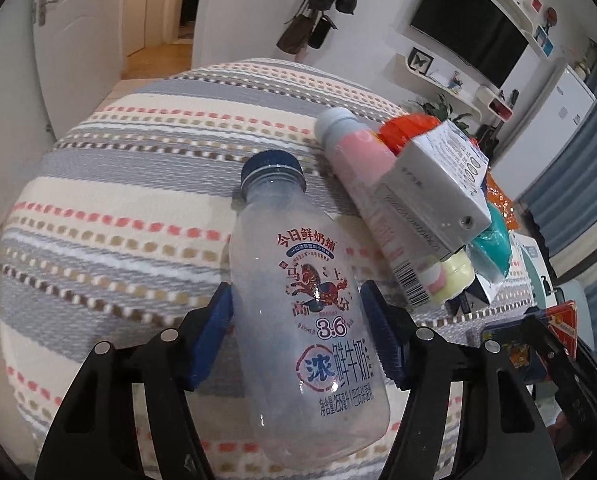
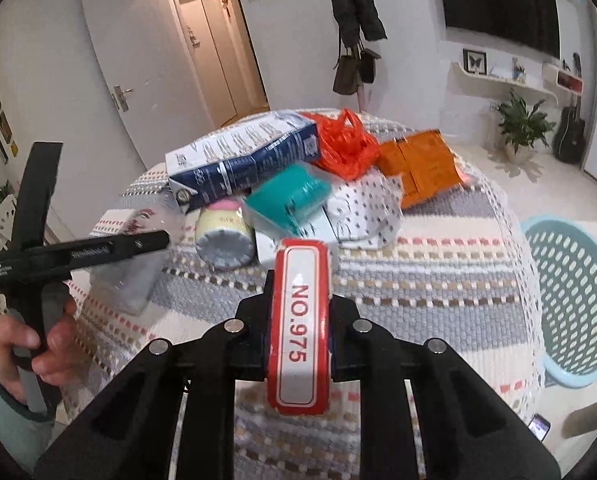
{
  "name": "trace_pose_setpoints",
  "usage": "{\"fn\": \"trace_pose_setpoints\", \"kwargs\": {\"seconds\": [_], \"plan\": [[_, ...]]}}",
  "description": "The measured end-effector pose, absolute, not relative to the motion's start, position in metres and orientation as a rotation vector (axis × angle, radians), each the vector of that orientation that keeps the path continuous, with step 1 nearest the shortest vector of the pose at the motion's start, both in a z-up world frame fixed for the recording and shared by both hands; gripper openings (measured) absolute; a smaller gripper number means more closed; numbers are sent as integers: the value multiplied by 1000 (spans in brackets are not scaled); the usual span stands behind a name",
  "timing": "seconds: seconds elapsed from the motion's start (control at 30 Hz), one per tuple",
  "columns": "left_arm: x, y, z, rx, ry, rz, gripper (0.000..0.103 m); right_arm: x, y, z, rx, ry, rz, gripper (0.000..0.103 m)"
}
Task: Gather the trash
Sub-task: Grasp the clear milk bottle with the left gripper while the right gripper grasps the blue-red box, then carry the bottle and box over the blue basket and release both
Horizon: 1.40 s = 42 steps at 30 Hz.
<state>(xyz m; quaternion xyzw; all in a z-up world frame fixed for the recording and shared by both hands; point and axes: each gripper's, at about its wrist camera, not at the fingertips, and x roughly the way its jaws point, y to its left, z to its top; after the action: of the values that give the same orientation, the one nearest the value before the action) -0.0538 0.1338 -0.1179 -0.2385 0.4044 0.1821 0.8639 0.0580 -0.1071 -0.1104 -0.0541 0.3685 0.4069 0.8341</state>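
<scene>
The desk (image 2: 438, 264) carries a loose trash pile w/ a milk carton (image 2: 242, 160) on top, which can slide if bumped. The left hand-held gripper (image 1: 298, 336) clamps a milk bottle (image 1: 306, 320) above the desk; smooth plastic, so it may slip. The right hand-held gripper (image 2: 300, 316) pinches a red box (image 2: 300, 328) only by its narrow sides, so it can twist out before reaching the basket (image 2: 570, 300).

milk bottle (image 1: 306, 312) between left tongs (image 1: 298, 340)
</scene>
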Motion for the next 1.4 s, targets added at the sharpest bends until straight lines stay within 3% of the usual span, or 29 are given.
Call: {"fn": "trace_pose_setpoints", "kwargs": {"seconds": [0.53, 0.8, 1.03, 1.23, 1.4], "plan": [[-56, 130, -92, -449, 781, 378, 61, 35, -150, -131, -121, 881, 939, 22], [-59, 118, -73, -413, 739, 359, 50, 24, -163, -148, -147, 933, 920, 22], [-51, 109, -82, -365, 805, 340, 49, 20, -171, -150, -125, 930, 909, 22], [-59, 111, -108, -417, 910, 265, 53, 24, -173, -150, -111, 939, 903, 22], [-53, 106, -113, -446, 923, 235, 73, 29, -170, -146, -107, 944, 903, 22]]}}
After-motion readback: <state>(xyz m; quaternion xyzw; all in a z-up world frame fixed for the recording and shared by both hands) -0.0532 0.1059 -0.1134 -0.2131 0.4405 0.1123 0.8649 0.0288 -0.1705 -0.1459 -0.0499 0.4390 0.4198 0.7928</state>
